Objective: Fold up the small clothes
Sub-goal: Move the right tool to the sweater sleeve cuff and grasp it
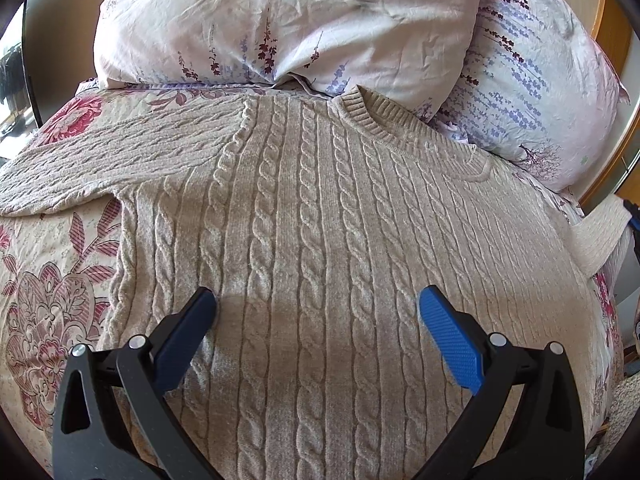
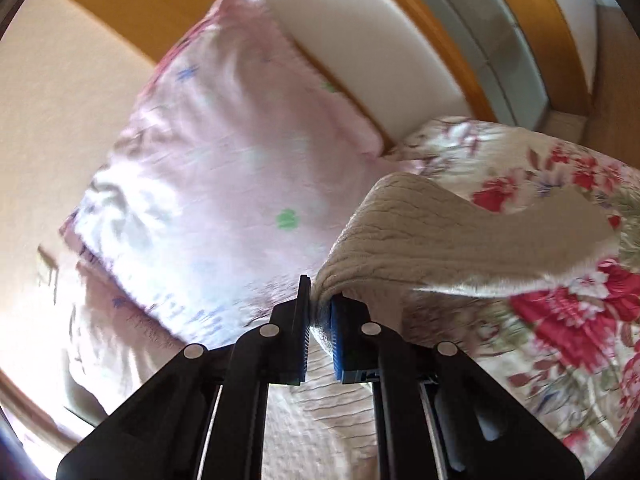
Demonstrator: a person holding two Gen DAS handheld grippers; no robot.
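Left tongs (image 1: 318, 300) gape over the sweater (image 1: 320, 220); right tongs (image 2: 319, 312) pinch apparently its sleeve (image 2: 440, 232).

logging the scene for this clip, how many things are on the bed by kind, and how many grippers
sweaters: 1, the beige cable-knit sweater
pillows: 2, the front pillow and the right pillow
bedspreads: 1, the floral bedspread
grippers: 2, the left gripper and the right gripper
total: 6

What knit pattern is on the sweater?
Beige cable knit on the sweater, in vertical columns; clearest in the left wrist view.
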